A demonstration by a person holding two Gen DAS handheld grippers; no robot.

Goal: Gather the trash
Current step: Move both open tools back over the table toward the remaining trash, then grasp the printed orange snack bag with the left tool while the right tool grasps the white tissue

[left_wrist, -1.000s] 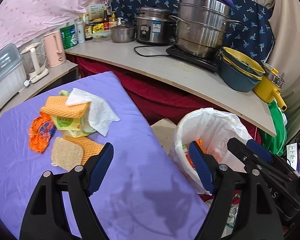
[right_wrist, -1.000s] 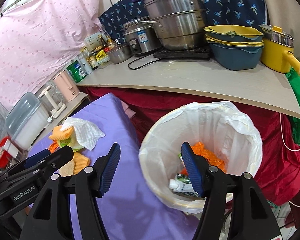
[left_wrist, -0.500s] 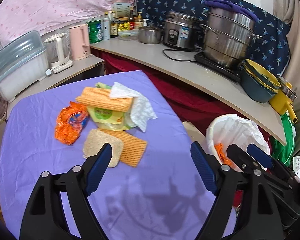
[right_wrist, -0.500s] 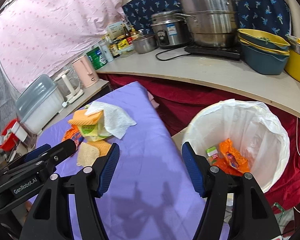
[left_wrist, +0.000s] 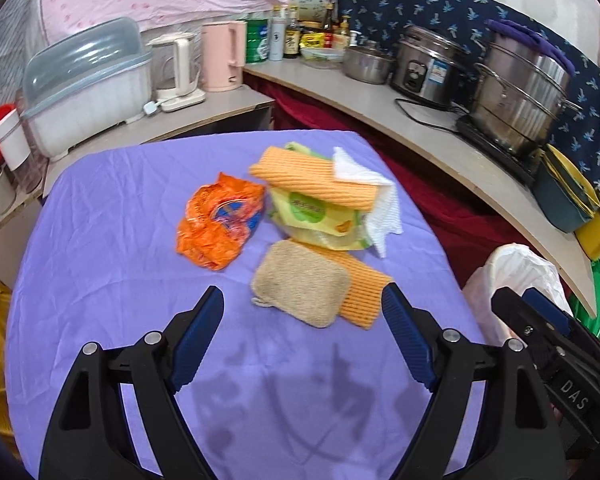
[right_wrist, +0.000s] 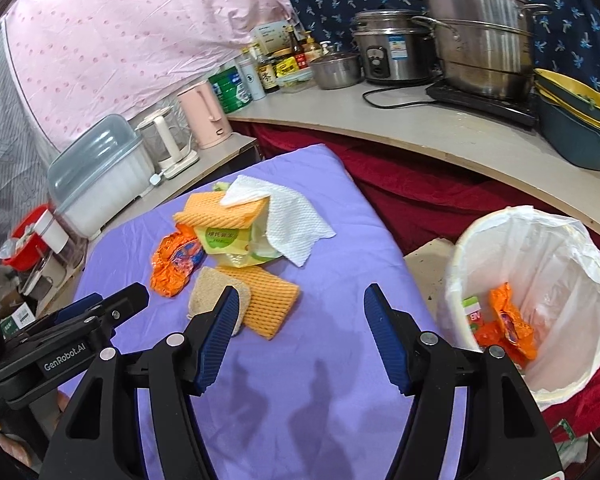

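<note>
Your left gripper (left_wrist: 302,312) shows up at the lower left of the right wrist view with "GenRobot.AI" printed on its side; your right gripper (right_wrist: 296,308) sits at the lower right of the left view, lettered "DAS". Both sets of jaws stand wide with nothing between them, and both hang over the purple-covered counter (left_wrist: 100,240).

The trash pile lies mid-frame: a crumpled orange wrapper (left_wrist: 220,226) on the left, a yellow-green packet (left_wrist: 316,220) with a green round label too blurred to read, a white paper towel (left_wrist: 374,200) draped at its right, an orange ribbed cloth (left_wrist: 312,180) on top, and a tan sponge (left_wrist: 302,288) lying on another orange cloth (left_wrist: 364,296) nearest your jaws.

The white-lined bin (right_wrist: 540,280) is at the right edge, holding orange wrappers and a small red-and-green carton.

Since a second ago you've swung both grippers away from the bin: the pile has come from the left side to frame centre, and the bin has slid off to the right.
</note>
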